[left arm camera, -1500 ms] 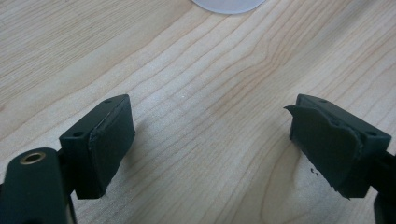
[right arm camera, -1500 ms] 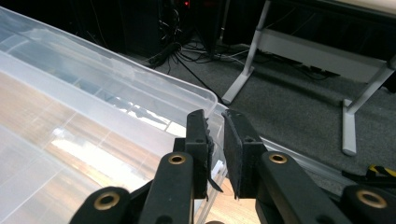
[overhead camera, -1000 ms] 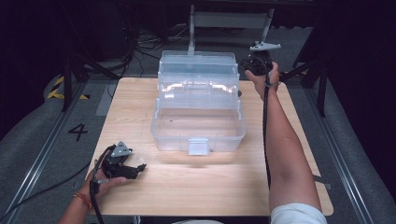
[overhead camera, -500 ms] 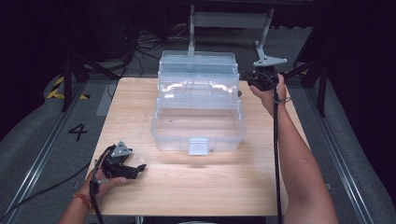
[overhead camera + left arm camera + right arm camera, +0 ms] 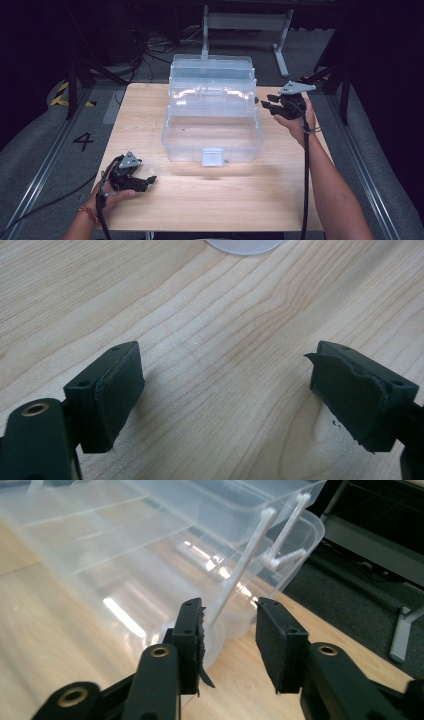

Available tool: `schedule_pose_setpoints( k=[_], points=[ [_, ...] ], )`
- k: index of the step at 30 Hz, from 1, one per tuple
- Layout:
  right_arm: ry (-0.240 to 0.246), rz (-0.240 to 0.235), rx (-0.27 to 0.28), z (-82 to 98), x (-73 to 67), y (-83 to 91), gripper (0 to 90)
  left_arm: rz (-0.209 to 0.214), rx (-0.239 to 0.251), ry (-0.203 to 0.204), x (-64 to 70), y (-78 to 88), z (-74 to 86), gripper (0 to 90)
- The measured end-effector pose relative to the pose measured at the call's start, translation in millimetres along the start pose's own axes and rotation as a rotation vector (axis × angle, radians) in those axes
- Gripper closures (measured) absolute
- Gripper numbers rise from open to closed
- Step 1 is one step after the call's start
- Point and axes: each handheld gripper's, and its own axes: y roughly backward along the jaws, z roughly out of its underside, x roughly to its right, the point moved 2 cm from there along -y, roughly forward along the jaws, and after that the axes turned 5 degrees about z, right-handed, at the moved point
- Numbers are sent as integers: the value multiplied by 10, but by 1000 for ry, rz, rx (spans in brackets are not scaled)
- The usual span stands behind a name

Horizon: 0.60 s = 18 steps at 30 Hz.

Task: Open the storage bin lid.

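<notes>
A clear plastic tiered box [image 5: 212,115] stands open in the middle of the wooden table [image 5: 225,200], its upper trays stepped back. My right gripper [image 5: 267,101] hovers just off the box's right side, pointing at it. In the right gripper view its jaws [image 5: 230,630] stand a little apart and have just been opening. Nothing is pinched between them, and a thin white link strut [image 5: 240,570] of the box [image 5: 150,545] shows just beyond the gap. My left gripper [image 5: 147,181] rests at the table's front left, open over bare wood [image 5: 227,395].
A white latch [image 5: 211,156] sticks out from the box's front wall. Behind the table stands a metal frame [image 5: 245,20], with cables on the dark floor. A floor mark "4" [image 5: 83,141] and yellow-black tape [image 5: 62,92] lie to the left.
My right gripper has come from above the box's back right corner toward me and lower, beside the box's right side, and its jaws have parted. The left gripper has not moved.
</notes>
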Motion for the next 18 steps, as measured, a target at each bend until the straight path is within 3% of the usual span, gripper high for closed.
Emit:
schedule_pose_setpoints(
  k=[3, 12, 18],
  points=[
    [-3, -23, -3, 129, -34, 101, 571, -2, 0, 2, 2, -1, -1, 144],
    [-12, -22, -36, 578, -98, 381, 422, -7, 0, 8, 7, -2, -2, 144],
    [20, -11, -75, 869, -154, 554, 366, -21, 3, -5, -13, -8, -15, 143]
  ],
)
